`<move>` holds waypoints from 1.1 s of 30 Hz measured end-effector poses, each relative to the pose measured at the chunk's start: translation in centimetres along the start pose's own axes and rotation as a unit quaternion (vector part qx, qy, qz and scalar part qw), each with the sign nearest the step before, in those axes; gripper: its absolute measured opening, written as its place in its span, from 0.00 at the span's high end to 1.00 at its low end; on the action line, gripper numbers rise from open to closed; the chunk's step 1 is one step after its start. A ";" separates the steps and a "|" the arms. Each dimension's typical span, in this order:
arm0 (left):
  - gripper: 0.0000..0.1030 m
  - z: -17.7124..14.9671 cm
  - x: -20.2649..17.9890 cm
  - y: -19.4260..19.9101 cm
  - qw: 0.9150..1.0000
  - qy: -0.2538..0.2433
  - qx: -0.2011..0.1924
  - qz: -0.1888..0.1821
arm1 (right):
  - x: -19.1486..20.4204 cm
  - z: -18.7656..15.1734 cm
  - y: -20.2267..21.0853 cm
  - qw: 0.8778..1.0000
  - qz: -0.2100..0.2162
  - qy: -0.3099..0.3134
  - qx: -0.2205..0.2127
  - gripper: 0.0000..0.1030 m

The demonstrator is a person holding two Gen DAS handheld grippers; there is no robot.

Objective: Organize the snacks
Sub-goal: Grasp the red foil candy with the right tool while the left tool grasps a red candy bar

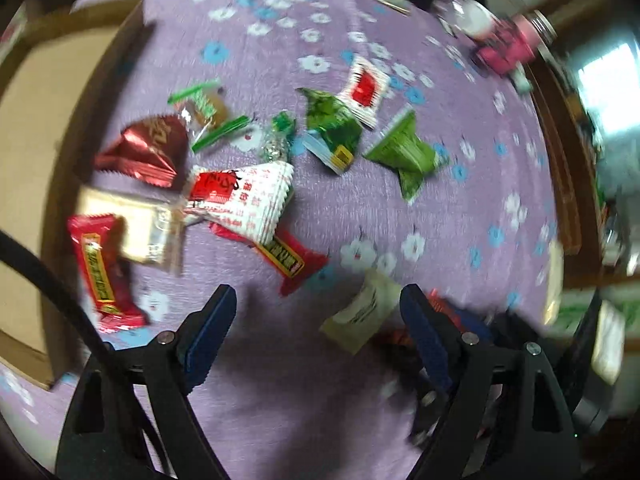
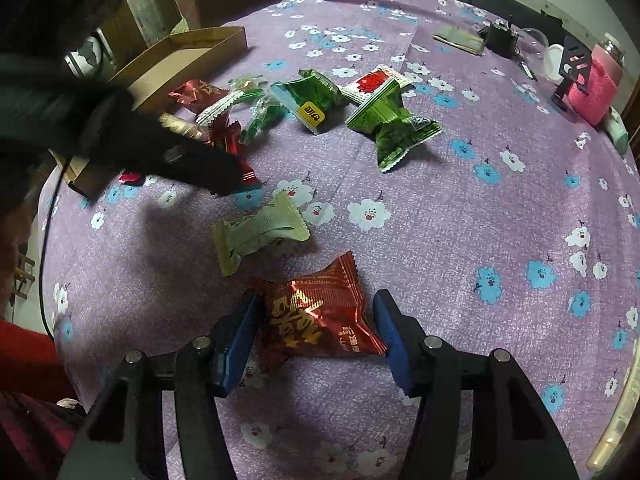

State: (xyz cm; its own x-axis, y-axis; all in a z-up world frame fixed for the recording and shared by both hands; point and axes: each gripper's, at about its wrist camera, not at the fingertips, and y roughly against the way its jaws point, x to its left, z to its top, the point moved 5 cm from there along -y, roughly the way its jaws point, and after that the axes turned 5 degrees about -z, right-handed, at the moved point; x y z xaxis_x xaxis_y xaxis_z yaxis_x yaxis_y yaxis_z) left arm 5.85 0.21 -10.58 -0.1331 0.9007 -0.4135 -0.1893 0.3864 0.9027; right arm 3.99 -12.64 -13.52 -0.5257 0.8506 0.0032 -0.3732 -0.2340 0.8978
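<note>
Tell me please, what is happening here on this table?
A person is sorting wrapped snacks on a purple flowered tablecloth. The right gripper is closed on a dark red snack packet. The left gripper is open over bare cloth, holding nothing. A cardboard box waits beside the pile.

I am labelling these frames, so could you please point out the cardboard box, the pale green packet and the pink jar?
Cardboard box [image 2: 224, 38]: right wrist view, far wall.
Pale green packet [image 2: 260, 232]: right wrist view, middle.
Pink jar [image 2: 596, 88]: right wrist view, knitted sleeve.
</note>
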 end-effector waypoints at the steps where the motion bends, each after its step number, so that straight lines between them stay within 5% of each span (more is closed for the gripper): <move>1: 0.19 0.4 0.4 -0.2 1.000 0.023 0.001 -0.006 | 0.0 0.0 0.0 1.000 0.002 0.001 -0.001 0.44; 8: 0.19 1.4 1.5 -1.3 0.994 0.107 0.010 -0.015 | -0.1 -0.1 0.0 1.000 0.010 0.015 -0.003 0.39; 10: 0.19 1.4 1.4 -1.5 0.993 0.116 0.008 -0.011 | -0.1 -0.1 -0.1 1.000 0.006 0.022 -0.002 0.36; 13: 0.19 1.6 1.3 -1.7 0.991 0.131 -0.001 -0.011 | -0.8 -0.3 -0.7 1.000 -0.021 0.013 0.009 0.17; 17: 0.20 1.7 1.7 -1.6 0.989 0.145 -0.020 -0.018 | -1.2 -0.3 -0.6 1.000 -0.022 0.014 0.006 0.16; 18: 0.24 1.7 1.8 -1.5 0.988 0.150 -0.025 -0.016 | -1.2 -0.3 -0.6 1.000 -0.023 0.013 0.007 0.15; 21: 0.58 1.7 2.2 -1.1 0.989 0.142 -0.032 0.020 | -1.6 0.0 -0.9 0.999 -0.035 -0.004 0.020 0.06; 22: 0.77 1.7 2.3 -1.2 0.989 0.141 -0.029 0.016 | -1.7 -0.1 -1.1 0.999 -0.039 -0.008 0.026 0.04; 24: 0.81 1.6 2.6 -1.4 0.989 0.147 -0.021 0.004 | -1.5 -0.2 -1.3 0.999 -0.042 0.000 0.030 0.00; 26: 0.81 1.5 2.8 -1.4 0.988 0.150 -0.020 0.003 | -1.4 -0.3 -1.2 0.999 -0.042 0.003 0.029 0.02; 31: 0.81 0.7 1.9 -1.5 0.993 0.119 -0.014 0.020 | -2.1 0.0 -0.4 0.999 -0.029 -0.015 -0.006 0.24; 33: 0.81 0.5 1.6 -1.6 0.993 0.113 -0.009 0.017 | -2.0 0.1 -0.1 1.000 -0.021 -0.002 -0.015 0.43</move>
State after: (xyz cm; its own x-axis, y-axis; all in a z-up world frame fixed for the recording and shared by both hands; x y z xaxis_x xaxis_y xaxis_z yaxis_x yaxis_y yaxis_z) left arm 6.40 1.11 -12.67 -0.3539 0.8454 -0.4001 -0.1975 0.3506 0.9155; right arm 5.16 -14.22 -13.60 -0.5055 0.8622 -0.0329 -0.4182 -0.2115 0.8834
